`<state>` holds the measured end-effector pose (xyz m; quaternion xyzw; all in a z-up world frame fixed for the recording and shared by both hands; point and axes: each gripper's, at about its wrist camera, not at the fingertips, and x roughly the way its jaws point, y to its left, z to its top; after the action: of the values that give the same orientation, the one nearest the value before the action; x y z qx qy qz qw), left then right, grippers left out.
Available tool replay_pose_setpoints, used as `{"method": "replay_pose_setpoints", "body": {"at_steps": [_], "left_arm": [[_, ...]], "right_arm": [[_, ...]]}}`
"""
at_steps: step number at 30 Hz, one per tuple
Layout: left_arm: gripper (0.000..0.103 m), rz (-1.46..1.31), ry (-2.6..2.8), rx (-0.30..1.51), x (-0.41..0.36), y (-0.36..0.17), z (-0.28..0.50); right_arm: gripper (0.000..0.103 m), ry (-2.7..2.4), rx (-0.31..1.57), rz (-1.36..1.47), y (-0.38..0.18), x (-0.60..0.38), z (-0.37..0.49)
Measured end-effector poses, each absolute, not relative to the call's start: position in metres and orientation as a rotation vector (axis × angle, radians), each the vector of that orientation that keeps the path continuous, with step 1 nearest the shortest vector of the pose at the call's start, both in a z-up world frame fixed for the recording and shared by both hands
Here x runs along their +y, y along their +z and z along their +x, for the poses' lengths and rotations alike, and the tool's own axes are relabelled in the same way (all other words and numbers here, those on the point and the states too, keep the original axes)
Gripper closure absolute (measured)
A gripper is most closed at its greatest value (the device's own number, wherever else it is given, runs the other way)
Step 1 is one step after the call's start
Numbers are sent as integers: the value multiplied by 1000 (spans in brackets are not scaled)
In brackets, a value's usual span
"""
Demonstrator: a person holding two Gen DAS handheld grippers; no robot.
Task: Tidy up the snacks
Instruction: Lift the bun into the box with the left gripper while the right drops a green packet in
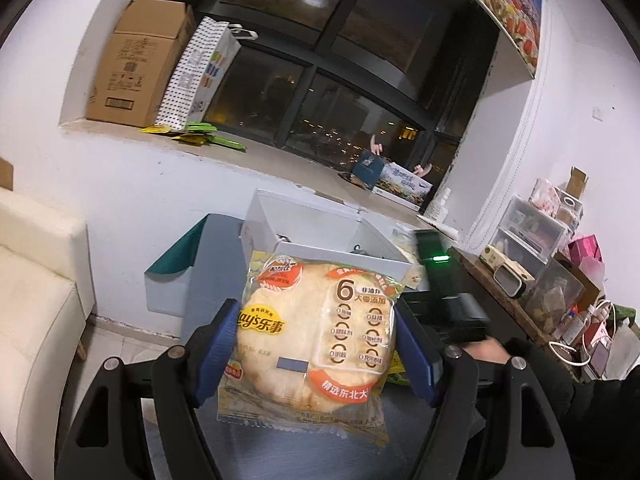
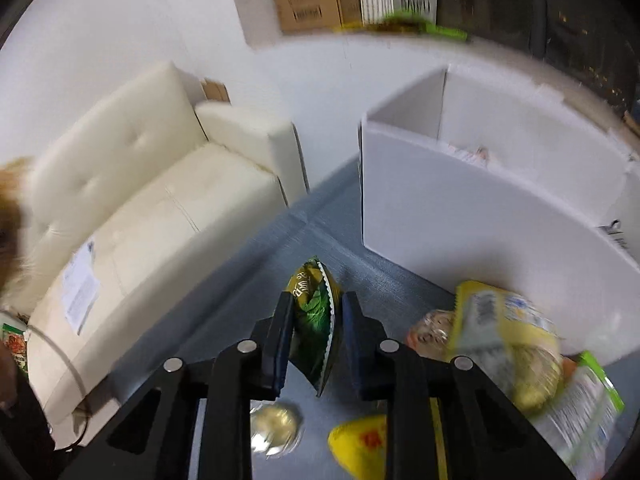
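- While the left gripper (image 1: 316,354) is raised above the grey worktop (image 1: 360,448), its blue-padded fingers (image 1: 218,350) are clamped on the two sides of a Lay's rice cracker pack (image 1: 316,336), held upright with its printed face toward the camera.
- Behind that pack stands the open white box (image 1: 320,232), near the wall under the window ledge.
- In the right wrist view, the right gripper (image 2: 316,340) has its fingers (image 2: 280,344) pressed together on a green snack packet (image 2: 316,320), gripped edge-on and lifted off the worktop.
- The white box (image 2: 480,208) sits just ahead and to the right of this gripper; something lies inside it, too blurred to identify.
- Loose snacks lie on the worktop below: a round clear-wrapped cracker (image 2: 276,424), a yellow packet (image 2: 360,444), and a blurred pile of yellow and green packs (image 2: 520,352) beside the box wall.
- A cream sofa (image 2: 152,208) stands left of the worktop.
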<state>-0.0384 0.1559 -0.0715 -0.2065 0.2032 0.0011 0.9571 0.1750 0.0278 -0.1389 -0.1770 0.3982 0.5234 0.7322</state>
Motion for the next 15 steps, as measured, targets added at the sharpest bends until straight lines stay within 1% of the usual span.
{"method": "replay_pose_setpoints", "body": {"at_steps": [5, 8, 12, 15], "left_arm": [[25, -364, -40, 409, 139, -59, -16], [25, -318, -64, 405, 129, -47, 7], [25, -301, -110, 417, 126, -29, 59], [25, -252, -96, 444, 125, -18, 115]], "right_arm": [[77, 1123, 745, -273, -92, -37, 162], [77, 1071, 673, -203, -65, -75, 168], [77, 978, 598, -81, -34, -125, 188], [77, 912, 601, -29, -24, -143, 215]]}}
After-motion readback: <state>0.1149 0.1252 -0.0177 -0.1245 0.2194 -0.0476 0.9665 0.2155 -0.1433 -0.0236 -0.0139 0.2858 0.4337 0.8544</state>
